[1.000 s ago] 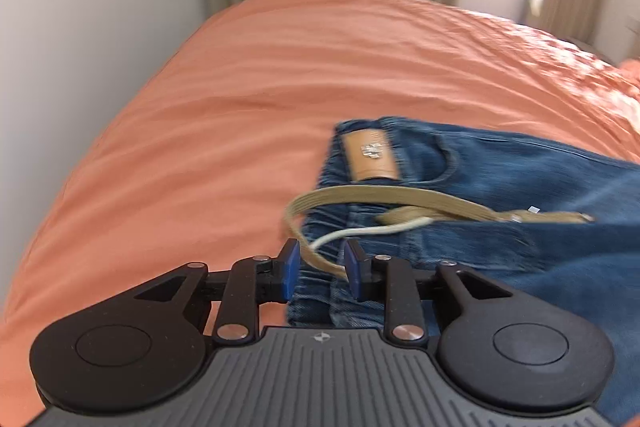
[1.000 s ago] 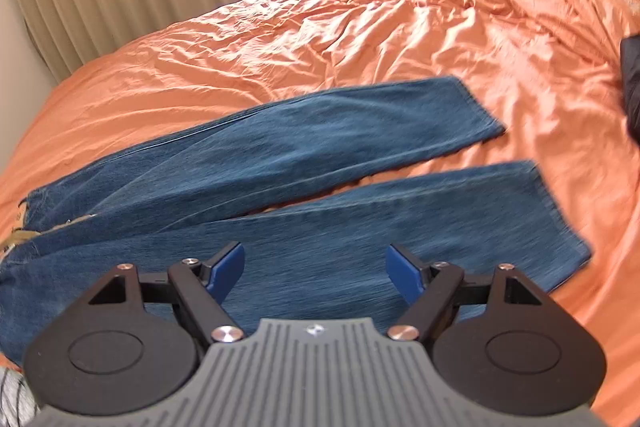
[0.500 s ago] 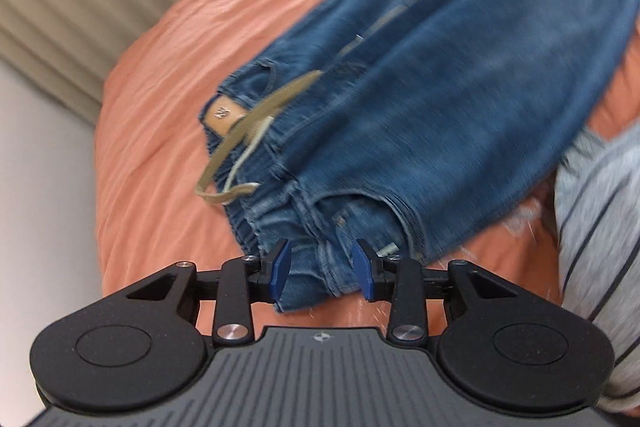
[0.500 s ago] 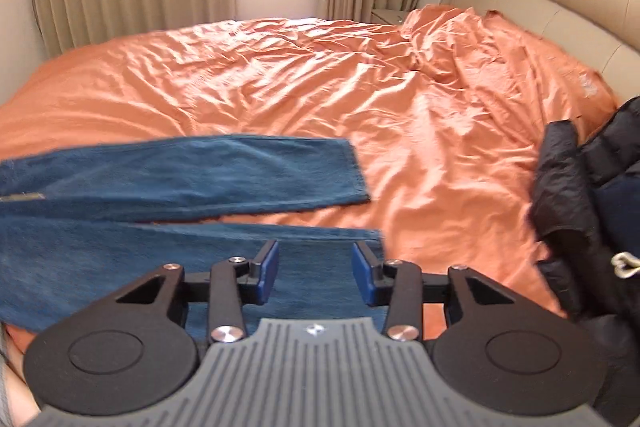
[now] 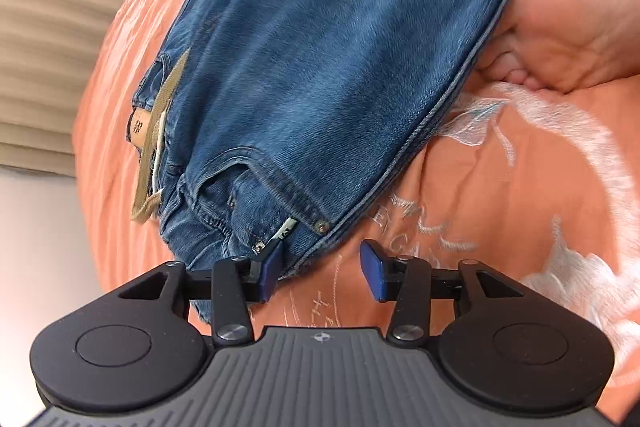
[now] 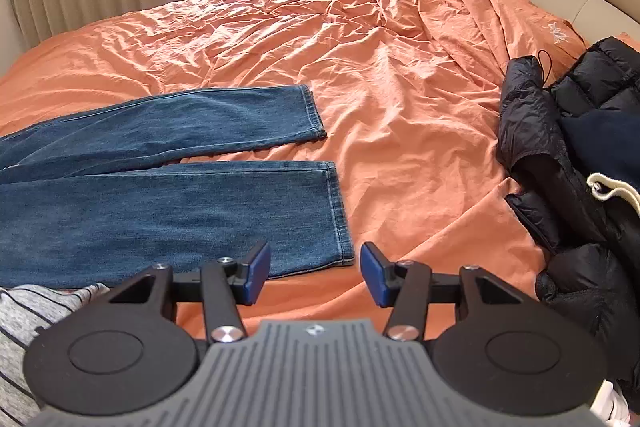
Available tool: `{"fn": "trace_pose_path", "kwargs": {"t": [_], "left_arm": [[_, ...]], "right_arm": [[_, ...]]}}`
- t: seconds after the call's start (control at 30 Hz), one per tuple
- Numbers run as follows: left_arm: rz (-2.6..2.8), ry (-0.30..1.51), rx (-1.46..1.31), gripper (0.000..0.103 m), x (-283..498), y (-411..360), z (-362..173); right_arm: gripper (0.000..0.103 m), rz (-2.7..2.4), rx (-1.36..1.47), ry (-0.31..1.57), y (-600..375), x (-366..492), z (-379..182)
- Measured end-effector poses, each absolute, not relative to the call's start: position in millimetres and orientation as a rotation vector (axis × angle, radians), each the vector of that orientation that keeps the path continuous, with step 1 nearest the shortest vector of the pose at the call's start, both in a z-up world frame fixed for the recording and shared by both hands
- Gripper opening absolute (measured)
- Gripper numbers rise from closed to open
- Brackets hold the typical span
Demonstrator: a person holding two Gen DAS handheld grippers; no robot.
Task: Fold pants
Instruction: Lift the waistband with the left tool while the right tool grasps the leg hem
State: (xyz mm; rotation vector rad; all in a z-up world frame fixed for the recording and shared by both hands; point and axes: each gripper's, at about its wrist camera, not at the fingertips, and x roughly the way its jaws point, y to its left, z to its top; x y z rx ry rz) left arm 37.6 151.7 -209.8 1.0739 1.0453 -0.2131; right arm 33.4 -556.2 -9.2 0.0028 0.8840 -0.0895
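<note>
The blue pants (image 6: 168,187) are laid flat on the orange bed (image 6: 400,99), legs side by side. The left tool (image 5: 318,271) is seen opening at the waistband corner, nothing gripped. The right tool (image 6: 314,273) is opening over the near hem, holding nothing.
</note>
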Motion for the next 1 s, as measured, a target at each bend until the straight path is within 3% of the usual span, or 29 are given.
{"fn": "trace_pose_path", "kwargs": {"t": [0.07,0.17,0.3,0.4,0.67,0.8,1.0], "left_arm": [[-0.161,1.042,1.061,0.051,41,149,-215],[-0.106,1.052,0.976,0.035,45,150,-208],[-0.042,1.043,0.850,0.018,52,157,-184],[0.022,1.012,0.733,0.012,59,160,-166],[0.112,0.995,0.447,0.011,77,166,-122],[0.127,1.018,0.419,0.011,82,163,-116],[0.135,1.049,0.403,0.011,101,163,-111]], "right_arm": [[0.047,-0.028,-0.039,0.883,-554,32,-7],[0.046,0.072,-0.140,0.886,-549,31,-7],[0.034,0.148,-0.320,0.916,-544,35,-15],[0.033,0.207,-0.513,0.941,-536,40,-31],[0.029,0.362,-0.880,0.964,-518,63,-108],[0.022,0.403,-0.962,0.960,-514,77,-137],[0.022,0.463,-1.206,0.953,-506,87,-181]]}}
